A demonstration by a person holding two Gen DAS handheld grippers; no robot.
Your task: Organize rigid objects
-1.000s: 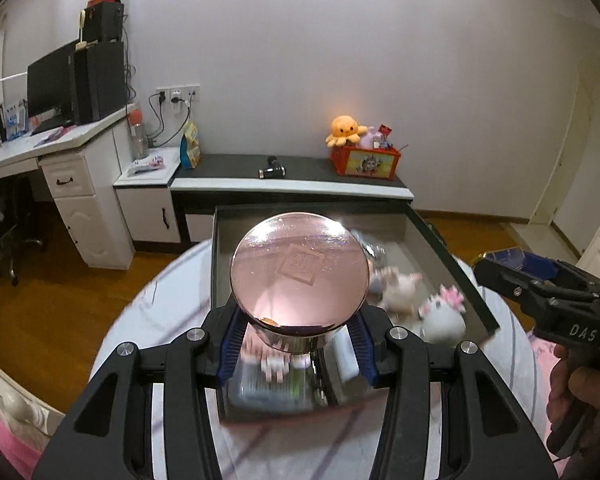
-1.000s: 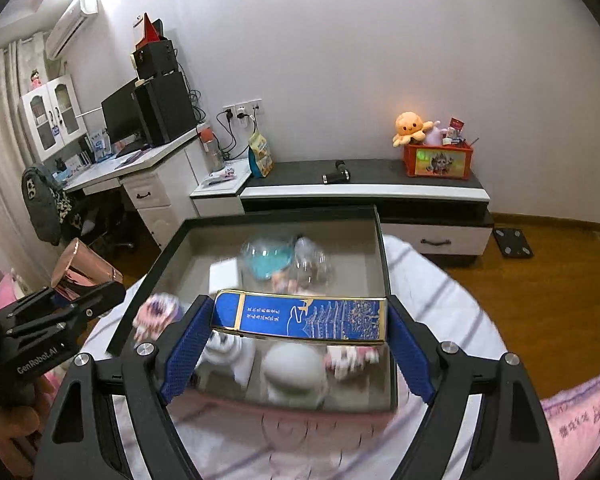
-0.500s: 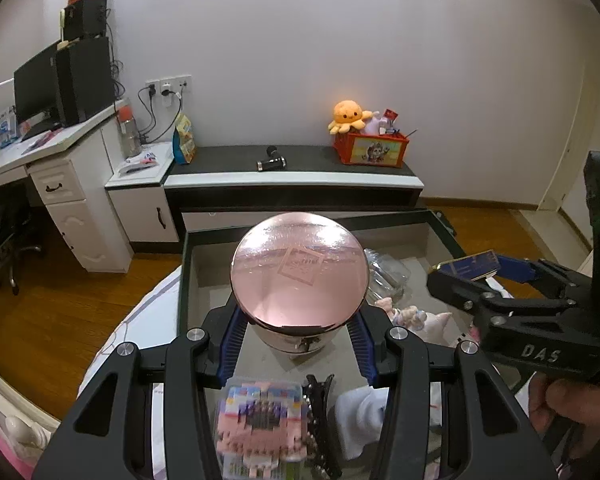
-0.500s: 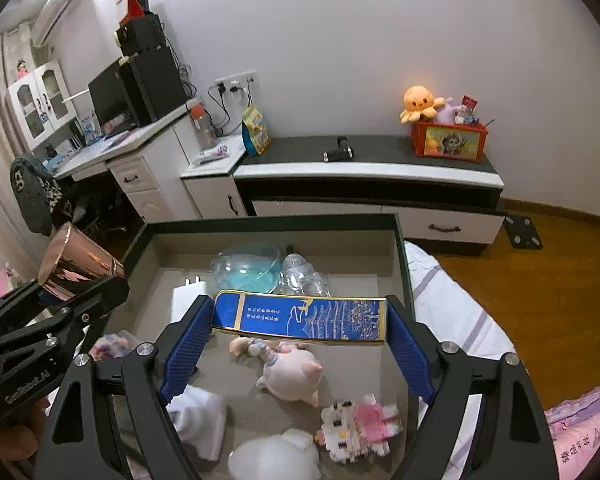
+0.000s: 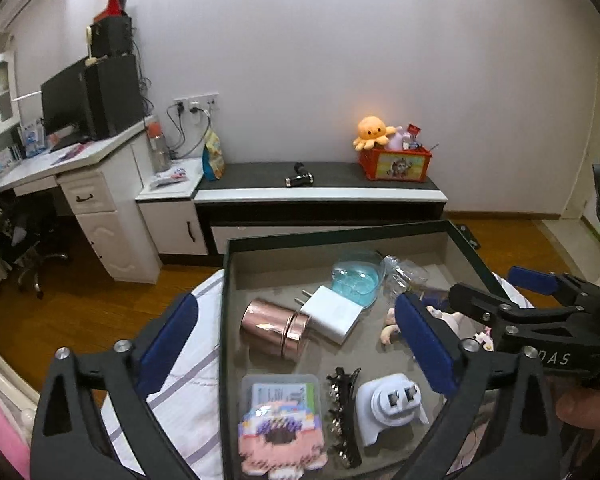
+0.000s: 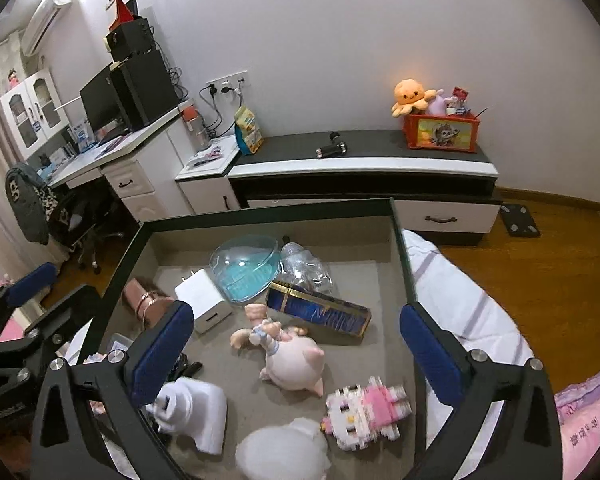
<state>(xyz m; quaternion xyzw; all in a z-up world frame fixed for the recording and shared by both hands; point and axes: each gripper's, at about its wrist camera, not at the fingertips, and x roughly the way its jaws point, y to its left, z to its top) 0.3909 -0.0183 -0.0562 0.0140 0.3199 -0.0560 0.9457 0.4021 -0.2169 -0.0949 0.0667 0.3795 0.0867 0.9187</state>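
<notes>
The left gripper (image 5: 296,344) hangs with jaws spread wide above the tray (image 5: 225,320). Below it the rose-gold tin (image 5: 276,326) lies on its side, touching the white charger (image 5: 331,314). Further right the blue box (image 6: 320,312) lies flat beside the pig figure (image 6: 292,356), under the right gripper (image 6: 296,352), likewise spread and empty.

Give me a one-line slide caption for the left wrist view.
Open left gripper above the grey-lined tray, where a rose-gold metal canister lies on its side touching a white plug adapter.

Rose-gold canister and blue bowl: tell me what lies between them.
The white charger lies between the rose-gold canister and the blue bowl, touching both; the left wrist view shows this.
</notes>
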